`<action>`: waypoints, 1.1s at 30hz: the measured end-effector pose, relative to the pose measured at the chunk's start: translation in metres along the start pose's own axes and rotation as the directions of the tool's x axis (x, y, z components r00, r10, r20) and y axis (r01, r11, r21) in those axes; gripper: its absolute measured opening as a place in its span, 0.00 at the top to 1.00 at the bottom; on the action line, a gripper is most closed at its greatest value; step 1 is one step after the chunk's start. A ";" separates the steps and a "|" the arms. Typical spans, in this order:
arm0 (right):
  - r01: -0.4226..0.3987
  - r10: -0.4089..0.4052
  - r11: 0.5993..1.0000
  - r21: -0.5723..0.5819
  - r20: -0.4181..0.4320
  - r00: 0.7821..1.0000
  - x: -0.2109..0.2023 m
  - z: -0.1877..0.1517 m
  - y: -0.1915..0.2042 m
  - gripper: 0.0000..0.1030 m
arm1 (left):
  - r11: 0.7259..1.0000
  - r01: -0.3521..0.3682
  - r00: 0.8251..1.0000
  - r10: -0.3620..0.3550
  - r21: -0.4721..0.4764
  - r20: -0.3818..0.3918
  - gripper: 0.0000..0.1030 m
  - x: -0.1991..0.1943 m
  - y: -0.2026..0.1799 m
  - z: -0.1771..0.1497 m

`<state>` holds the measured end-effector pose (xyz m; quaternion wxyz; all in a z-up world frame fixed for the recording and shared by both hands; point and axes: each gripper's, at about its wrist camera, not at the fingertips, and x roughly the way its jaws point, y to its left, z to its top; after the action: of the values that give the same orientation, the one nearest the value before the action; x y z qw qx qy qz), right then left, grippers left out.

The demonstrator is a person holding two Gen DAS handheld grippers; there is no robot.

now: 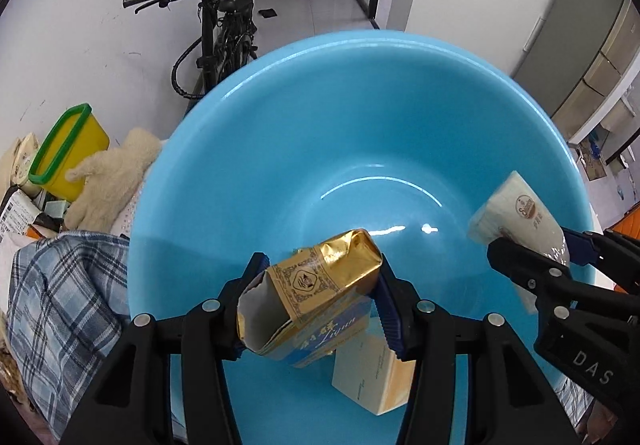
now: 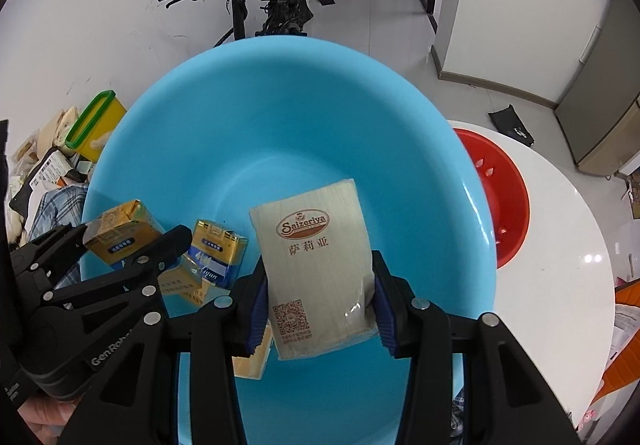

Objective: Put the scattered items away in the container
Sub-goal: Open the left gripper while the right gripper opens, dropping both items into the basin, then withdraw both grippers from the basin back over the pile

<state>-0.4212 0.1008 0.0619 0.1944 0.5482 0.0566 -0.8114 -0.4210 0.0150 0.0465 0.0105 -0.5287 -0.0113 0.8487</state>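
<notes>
Holding over blue basin (image 1: 280,133): my left gripper (image 1: 320,293) pinching light, crushable gold pack (image 1: 320,285) by sides; my right gripper (image 2: 320,301) squeezing soft napkin packet (image 2: 316,261) low.

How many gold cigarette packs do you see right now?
2, maybe more hidden. One pack is held in the left tongs over the blue basin; the other pack lies inside it.
</notes>
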 end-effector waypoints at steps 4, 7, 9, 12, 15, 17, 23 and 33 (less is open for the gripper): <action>0.004 -0.004 1.000 0.015 0.018 1.000 -0.007 0.000 -0.002 0.55 | 0.998 -0.060 0.992 0.060 0.001 0.107 0.11 -0.016 0.005 0.001; 0.014 -0.014 1.000 0.008 0.022 1.000 -0.011 0.000 -0.001 0.55 | 0.998 -0.060 0.994 0.059 0.008 0.087 0.11 -0.020 0.008 0.002; 0.011 -0.011 1.000 0.006 0.024 1.000 -0.013 0.000 0.001 0.55 | 0.998 -0.060 0.995 0.061 -0.005 0.084 0.11 -0.022 0.012 0.002; 0.013 -0.013 1.000 -0.001 0.026 1.000 -0.014 0.001 0.005 0.53 | 0.998 -0.061 0.994 0.063 -0.024 0.088 0.11 -0.024 0.017 0.003; 0.026 -0.026 1.000 0.005 0.038 0.999 -0.013 0.002 0.007 0.17 | 0.998 -0.057 0.995 0.059 -0.029 0.081 0.11 -0.023 0.021 0.002; 0.038 -0.038 0.999 0.016 0.053 0.998 -0.014 0.002 0.006 0.14 | 0.998 -0.063 0.994 0.065 -0.026 0.084 0.11 -0.025 0.022 0.001; 0.035 -0.035 0.999 0.013 0.056 0.998 -0.015 0.001 0.008 0.14 | 0.997 -0.063 0.994 0.066 -0.034 0.086 0.11 -0.027 0.026 -0.002; 0.068 -0.072 0.997 0.027 0.146 0.987 -0.029 -0.008 0.007 0.14 | 0.996 -0.073 0.984 0.079 -0.043 0.157 0.11 -0.040 0.030 -0.008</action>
<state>-0.4027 0.1045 0.0857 0.1634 0.4869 0.0525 -0.8565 -0.3966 -0.0161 0.0780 -0.0328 -0.4595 -0.0076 0.8875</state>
